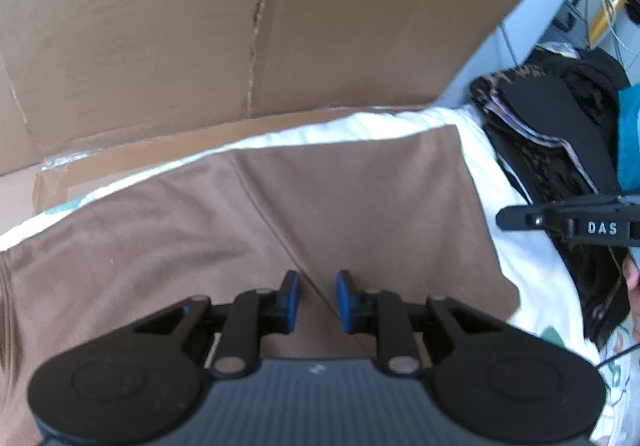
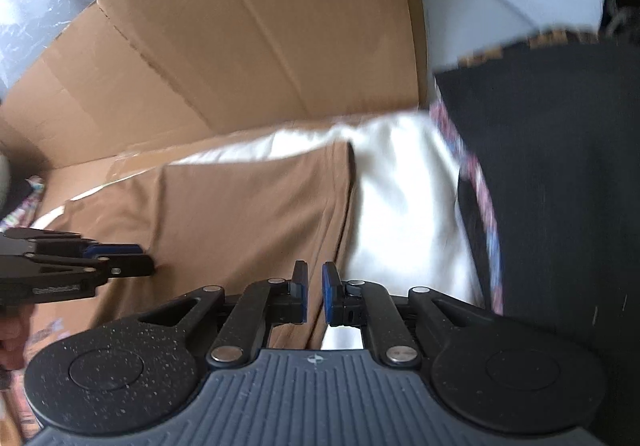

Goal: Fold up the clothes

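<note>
While you hover: brown garment (image 1: 280, 206) is soft, limp.
Hold: pinch its edge beside the seam.
Left gripper (image 1: 317, 300): slightly apart, empty.
Right gripper (image 2: 315, 292): narrowly apart, empty.

A tall brown cardboard wall (image 1: 240, 26) closes off the far side, standing just beyond the flat brown folded garment (image 1: 260, 214). To the right, a heap of dark clothes (image 1: 560, 134) blocks passage, its edge lying on the white patterned sheet (image 1: 528, 278). Between garment and heap runs a bare strip of sheet, open to a gripper. The garment's flat top is unobstructed, and the near side stands open.
</note>
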